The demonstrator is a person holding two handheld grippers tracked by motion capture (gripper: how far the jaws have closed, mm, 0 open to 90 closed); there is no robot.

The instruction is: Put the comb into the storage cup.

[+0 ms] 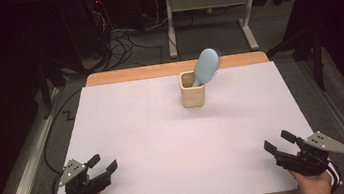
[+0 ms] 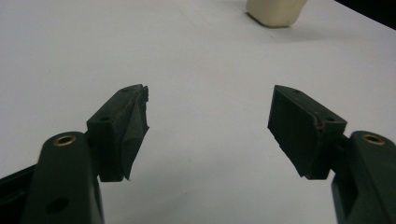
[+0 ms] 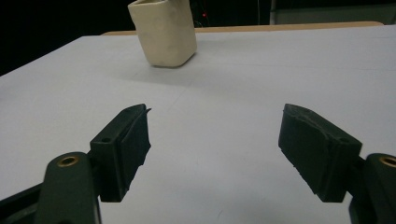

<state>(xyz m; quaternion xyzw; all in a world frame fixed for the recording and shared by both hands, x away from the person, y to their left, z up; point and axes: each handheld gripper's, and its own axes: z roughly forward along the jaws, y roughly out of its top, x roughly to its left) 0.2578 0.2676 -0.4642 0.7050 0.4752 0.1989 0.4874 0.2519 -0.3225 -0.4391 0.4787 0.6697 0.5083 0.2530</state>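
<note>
A blue hairbrush point(image 1: 206, 66) stands handle-down in a cream cup point(image 1: 193, 90) toward the far middle of the white surface point(image 1: 166, 143), well apart from the left gripper point(image 1: 102, 164) and right gripper point(image 1: 277, 142), both with jaws spread open and empty.

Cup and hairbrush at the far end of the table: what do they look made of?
The cup looks like matte cream ceramic or stoneware, possibly plastic: thick rounded walls, faintly mottled, no glare in the right gripper view. The hairbrush standing in it looks like pale blue plastic: smooth back with a soft sheen, fine bristles along its edge.
</note>
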